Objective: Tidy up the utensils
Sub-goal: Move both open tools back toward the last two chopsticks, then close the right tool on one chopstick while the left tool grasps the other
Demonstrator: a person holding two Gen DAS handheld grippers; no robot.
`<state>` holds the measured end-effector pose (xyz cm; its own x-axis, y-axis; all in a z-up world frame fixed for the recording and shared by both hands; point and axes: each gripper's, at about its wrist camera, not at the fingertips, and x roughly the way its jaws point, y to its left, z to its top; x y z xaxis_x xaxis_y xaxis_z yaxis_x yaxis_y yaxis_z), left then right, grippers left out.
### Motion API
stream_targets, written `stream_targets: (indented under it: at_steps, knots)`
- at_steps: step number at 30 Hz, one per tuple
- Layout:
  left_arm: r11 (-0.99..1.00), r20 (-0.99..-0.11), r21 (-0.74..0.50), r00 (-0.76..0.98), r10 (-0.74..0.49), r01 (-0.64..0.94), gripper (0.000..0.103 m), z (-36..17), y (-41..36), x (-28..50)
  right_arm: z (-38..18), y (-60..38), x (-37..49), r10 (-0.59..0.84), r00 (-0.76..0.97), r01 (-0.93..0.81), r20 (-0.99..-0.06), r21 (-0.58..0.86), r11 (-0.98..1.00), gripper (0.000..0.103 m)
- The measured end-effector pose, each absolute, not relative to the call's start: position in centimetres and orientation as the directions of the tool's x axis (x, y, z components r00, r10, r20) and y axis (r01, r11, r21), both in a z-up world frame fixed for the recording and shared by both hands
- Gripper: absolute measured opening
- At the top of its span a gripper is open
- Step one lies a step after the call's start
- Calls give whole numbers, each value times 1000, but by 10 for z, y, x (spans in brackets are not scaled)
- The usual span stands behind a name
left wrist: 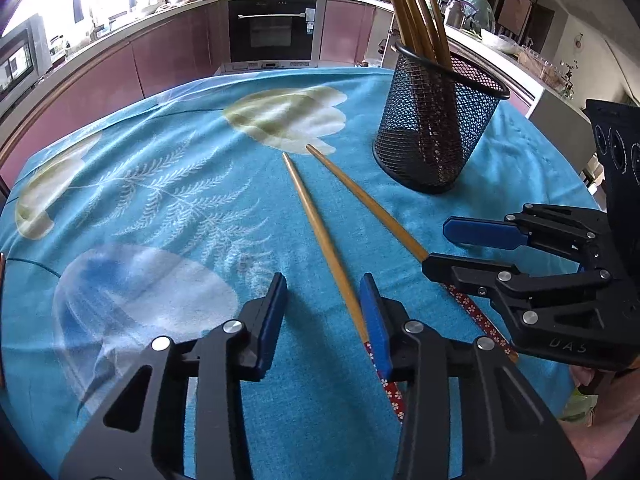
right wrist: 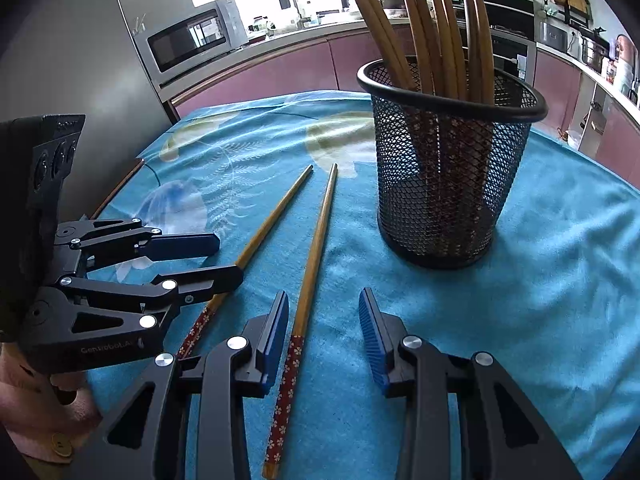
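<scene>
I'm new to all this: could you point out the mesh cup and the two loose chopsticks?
mesh cup (right wrist: pixel 440 184), right wrist view, on its mesh wall.
left chopstick (left wrist: pixel 320 232), left wrist view, mid-shaft.
right chopstick (right wrist: pixel 316 248), right wrist view, mid-shaft.

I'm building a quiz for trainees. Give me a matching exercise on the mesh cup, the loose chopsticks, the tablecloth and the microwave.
Things:
1. mesh cup
2. loose chopsticks
3. tablecloth
4. microwave

Descriptions:
A. lying flat on the cloth
B. blue with a leaf print
C. black, upright, holding chopsticks
D. silver, in the background

Pairs: 1-C, 2-A, 3-B, 4-D
</scene>
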<state>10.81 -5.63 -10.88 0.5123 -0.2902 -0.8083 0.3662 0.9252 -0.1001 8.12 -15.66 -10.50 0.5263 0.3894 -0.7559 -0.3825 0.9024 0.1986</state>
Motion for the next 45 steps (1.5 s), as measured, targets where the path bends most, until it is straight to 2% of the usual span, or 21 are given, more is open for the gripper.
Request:
stream_targets:
  at_steps: [9,14,20,27,33,45]
  knots:
    - [931,-804,-124,515,-297,344,30,-108,-52,119,-105,-147,97,379,532,-392,-757,176,903,27]
    - [935,-807,-116,517,-285,334,30,-109,-53,126,-105,-143,103,370,533,-398,-761,161,903,27]
    - [939,-808,-101,524,-270,329,29,-110,-58,132,-105,-138,111,345,542,-395,-766,130,909,21]
    - [944,-807,-89,532,-255,318,24,-111,-59,135,-106,-131,117,325,552,-393,-768,104,914,20]
    - [950,-806,-86,539,-244,301,19,-112,-59,138,-107,-132,120,333,545,-389,-769,120,913,9]
    - [957,-806,-108,540,-242,268,11,-112,-57,138,-105,-139,117,357,539,-378,-763,160,912,6]
